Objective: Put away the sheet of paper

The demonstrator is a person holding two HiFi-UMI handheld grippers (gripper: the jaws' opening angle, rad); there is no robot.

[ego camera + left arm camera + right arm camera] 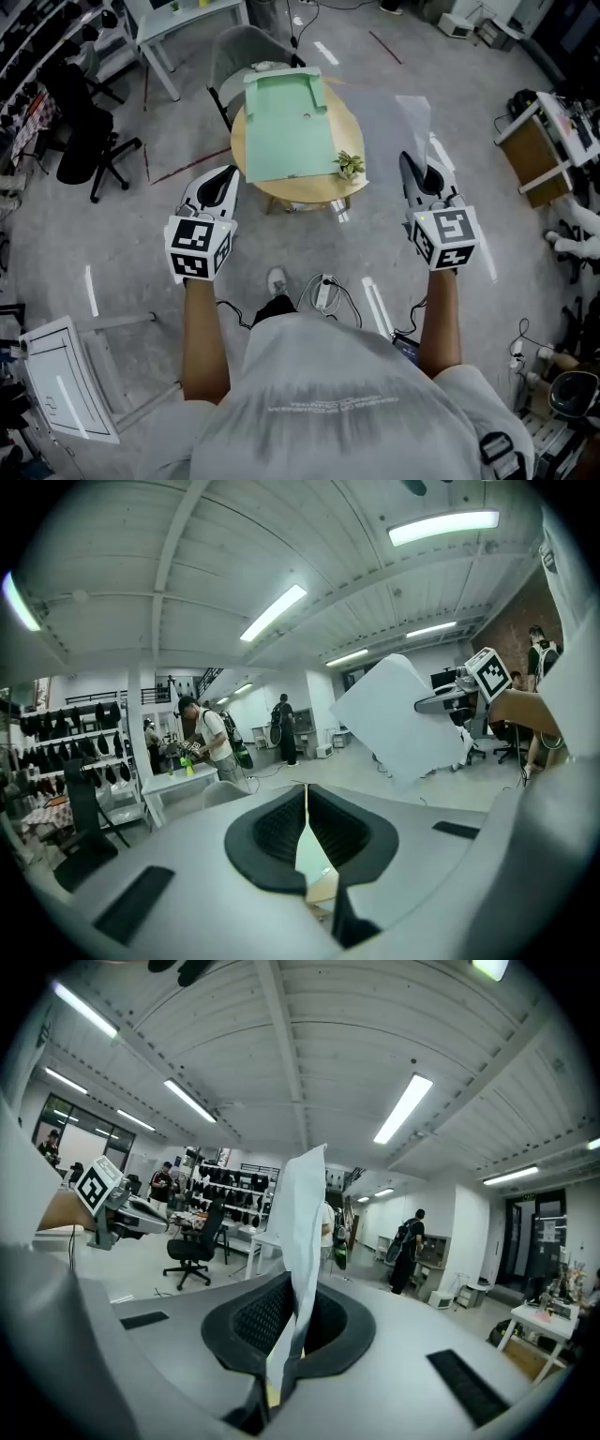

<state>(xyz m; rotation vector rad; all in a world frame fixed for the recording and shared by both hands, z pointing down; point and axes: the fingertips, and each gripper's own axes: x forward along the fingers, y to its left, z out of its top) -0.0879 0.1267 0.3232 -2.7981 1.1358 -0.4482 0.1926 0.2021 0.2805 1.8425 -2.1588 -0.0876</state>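
Observation:
My right gripper (407, 161) is shut on the lower edge of a white sheet of paper (401, 127), which stands up in the air right of the round table. In the right gripper view the sheet (303, 1222) rises edge-on from between the closed jaws (296, 1288). The left gripper view shows the same sheet (398, 719) held aloft at the right. A light green folder (286, 127) lies flat on the round wooden table (246, 173). My left gripper (228, 173) hovers at the table's near left edge, its jaws (306, 794) shut with nothing between them.
A small potted plant (349, 165) stands at the table's near right edge. Behind the table is a grey chair (236, 47). A black office chair (84, 141) is at the left, a white table (183, 23) beyond it. Cables and a power strip (323, 292) lie by my feet.

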